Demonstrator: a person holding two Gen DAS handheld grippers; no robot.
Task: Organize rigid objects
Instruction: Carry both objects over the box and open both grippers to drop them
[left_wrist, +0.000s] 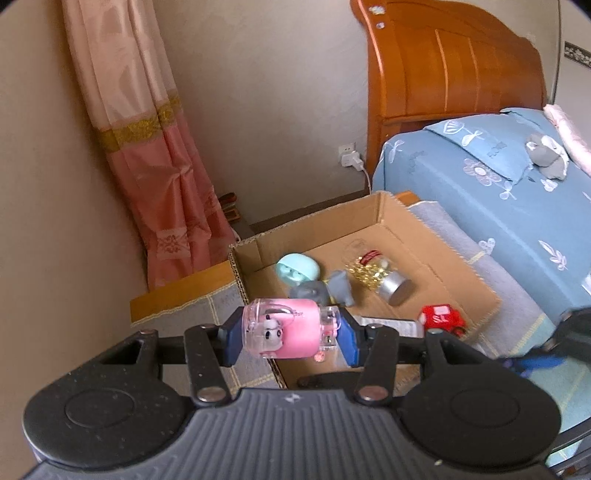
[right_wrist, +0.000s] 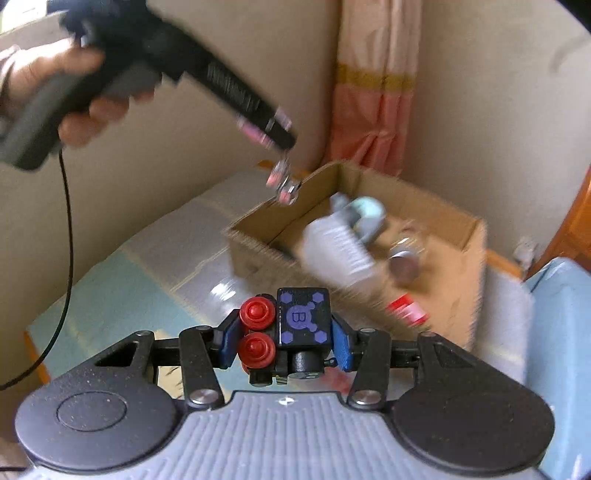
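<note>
My left gripper (left_wrist: 290, 334) is shut on a pink and clear plastic toy (left_wrist: 284, 328) and holds it in the air over the near left corner of an open cardboard box (left_wrist: 436, 236). In the right wrist view the left gripper (right_wrist: 284, 184) shows blurred above the box (right_wrist: 474, 240). My right gripper (right_wrist: 286, 336) is shut on a black toy block with a purple "B" face and red round knobs (right_wrist: 291, 325), held in front of the box. The box holds a teal egg toy (left_wrist: 297, 271), a grey elephant (left_wrist: 328, 290), a jar of gold beads (left_wrist: 380, 275) and a red car (left_wrist: 441, 317).
The box stands on a grey mat (left_wrist: 454, 240) beside a bed with a blue flowered cover (left_wrist: 491, 184) and a wooden headboard (left_wrist: 443, 66). A pink curtain (left_wrist: 147, 147) hangs at the wall corner. A plug and cable (left_wrist: 351, 158) are on the wall.
</note>
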